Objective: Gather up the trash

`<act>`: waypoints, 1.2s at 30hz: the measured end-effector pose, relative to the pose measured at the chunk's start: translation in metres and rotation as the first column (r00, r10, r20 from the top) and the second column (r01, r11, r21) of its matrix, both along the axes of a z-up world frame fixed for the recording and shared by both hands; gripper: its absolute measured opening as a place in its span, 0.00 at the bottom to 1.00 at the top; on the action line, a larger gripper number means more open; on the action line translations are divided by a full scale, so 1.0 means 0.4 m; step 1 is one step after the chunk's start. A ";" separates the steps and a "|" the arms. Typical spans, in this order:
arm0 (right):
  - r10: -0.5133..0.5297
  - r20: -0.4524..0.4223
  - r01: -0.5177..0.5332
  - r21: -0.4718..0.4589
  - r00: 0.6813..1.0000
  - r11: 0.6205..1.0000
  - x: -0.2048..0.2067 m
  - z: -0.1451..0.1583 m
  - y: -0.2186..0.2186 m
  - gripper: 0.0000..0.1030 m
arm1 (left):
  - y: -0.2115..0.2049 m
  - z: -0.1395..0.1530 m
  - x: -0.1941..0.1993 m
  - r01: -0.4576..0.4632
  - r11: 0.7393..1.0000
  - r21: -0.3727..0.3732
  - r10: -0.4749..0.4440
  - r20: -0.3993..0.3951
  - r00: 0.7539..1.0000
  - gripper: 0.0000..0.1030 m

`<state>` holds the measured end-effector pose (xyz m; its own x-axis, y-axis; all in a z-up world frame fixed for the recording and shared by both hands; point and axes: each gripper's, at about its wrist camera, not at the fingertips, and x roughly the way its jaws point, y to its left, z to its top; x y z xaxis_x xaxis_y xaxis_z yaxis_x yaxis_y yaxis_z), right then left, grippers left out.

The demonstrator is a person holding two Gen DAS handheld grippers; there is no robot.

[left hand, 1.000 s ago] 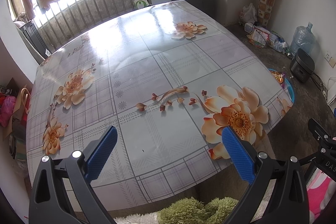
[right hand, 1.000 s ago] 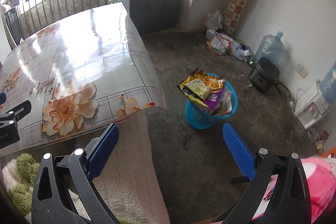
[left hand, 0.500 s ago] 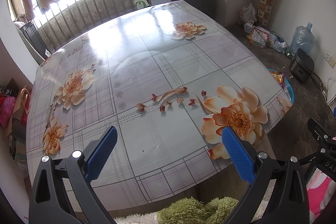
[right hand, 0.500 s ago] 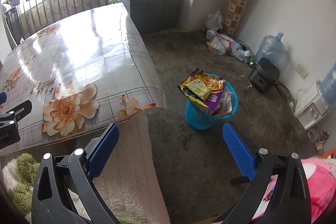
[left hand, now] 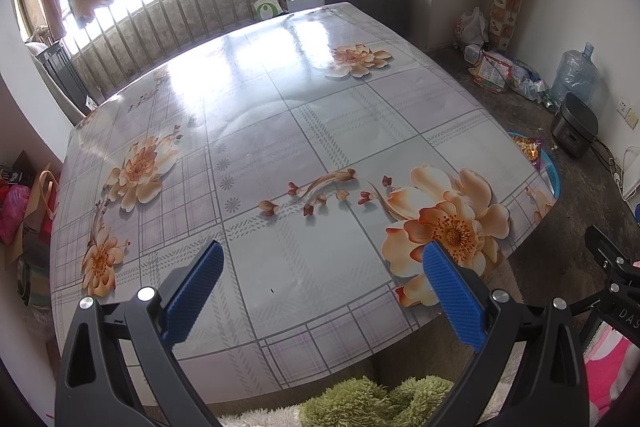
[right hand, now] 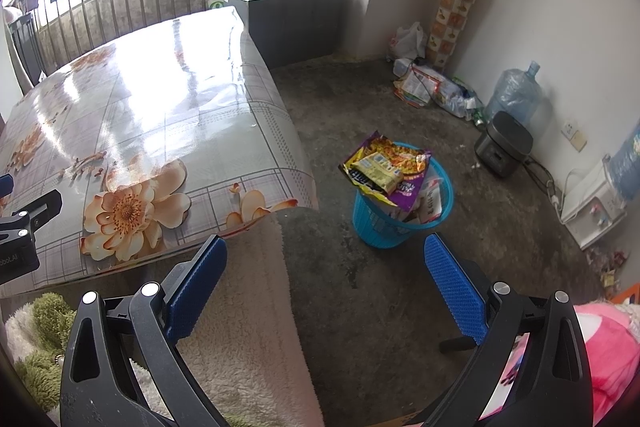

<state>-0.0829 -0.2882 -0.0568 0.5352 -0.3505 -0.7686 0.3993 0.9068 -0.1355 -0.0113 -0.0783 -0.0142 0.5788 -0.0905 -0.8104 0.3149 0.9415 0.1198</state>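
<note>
A glossy grey checked counter cloth (left hand: 320,131) carries peach and orange flowers. The blue plastic mesh basket (right hand: 400,223) holds yellow and purple printed snack wrappers (right hand: 386,171). Both claws have black frames with blue ribbed pads (left hand: 452,297).

Glossy desk, rough floor

Ahead of the jaws, a shiny plastic-coated cloth (left hand: 304,115) covers the desk; the concrete floor (right hand: 360,99) looks matt.
</note>
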 end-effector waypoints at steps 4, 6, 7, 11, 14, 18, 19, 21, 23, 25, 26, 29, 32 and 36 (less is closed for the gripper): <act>0.000 -0.001 0.000 0.000 1.000 1.000 0.000 0.000 0.001 0.92 | 0.000 -0.001 0.000 0.000 1.000 0.000 0.000 -0.001 1.000 0.95; -0.001 0.000 0.001 0.001 1.000 1.000 -0.001 -0.001 0.003 0.92 | 0.000 0.000 0.000 0.001 1.000 0.001 -0.001 -0.001 1.000 0.95; 0.000 0.000 0.000 0.001 1.000 1.000 0.000 0.001 0.001 0.92 | 0.000 -0.001 0.000 0.000 1.000 0.000 0.000 0.000 1.000 0.95; -0.001 0.000 0.001 0.001 1.000 1.000 0.001 0.002 0.003 0.92 | 0.000 0.000 -0.001 -0.001 1.000 0.000 0.001 0.000 1.000 0.95; -0.001 0.000 0.001 0.001 1.000 1.000 0.001 0.001 0.004 0.92 | 0.001 -0.001 0.000 0.000 1.000 0.001 0.000 0.000 1.000 0.95; -0.002 0.000 0.002 0.000 1.000 1.000 0.001 0.001 0.005 0.92 | 0.001 -0.001 -0.001 0.000 1.000 0.000 0.000 0.001 1.000 0.95; -0.001 0.000 0.001 0.001 1.000 1.000 0.001 0.002 0.005 0.92 | 0.001 -0.001 -0.001 0.000 1.000 0.000 0.000 0.000 1.000 0.95; -0.003 0.000 0.003 0.000 1.000 1.000 0.000 0.001 0.007 0.92 | 0.001 -0.001 -0.001 0.000 1.000 0.000 0.000 0.000 1.000 0.95; -0.003 0.000 0.003 0.000 1.000 1.000 0.001 0.002 0.006 0.92 | 0.000 0.000 -0.001 0.000 1.000 0.000 0.000 0.000 1.000 0.95; -0.003 0.000 0.003 0.000 1.000 1.000 0.001 0.001 0.007 0.92 | 0.000 -0.001 -0.001 0.000 1.000 0.000 0.000 0.000 1.000 0.95; -0.003 0.000 0.003 0.000 1.000 1.000 0.001 0.001 0.007 0.92 | 0.001 -0.001 -0.001 0.000 1.000 0.000 0.000 0.000 1.000 0.95; -0.003 0.000 0.003 0.001 1.000 1.000 0.000 0.001 0.007 0.92 | 0.000 -0.001 -0.002 0.000 1.000 0.000 0.000 0.000 1.000 0.95; -0.003 0.000 0.003 0.000 1.000 1.000 -0.001 0.000 0.010 0.92 | 0.000 -0.001 -0.003 -0.001 1.000 0.000 0.001 0.001 1.000 0.95; -0.004 0.000 0.004 0.000 1.000 1.000 0.000 -0.001 0.010 0.92 | -0.001 -0.001 -0.003 -0.001 1.000 0.000 0.001 0.002 1.000 0.95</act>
<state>-0.0831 -0.2843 -0.0571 0.5341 -0.3526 -0.7684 0.4031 0.9051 -0.1351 -0.0126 -0.0788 -0.0144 0.5804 -0.0899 -0.8094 0.3141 0.9417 0.1206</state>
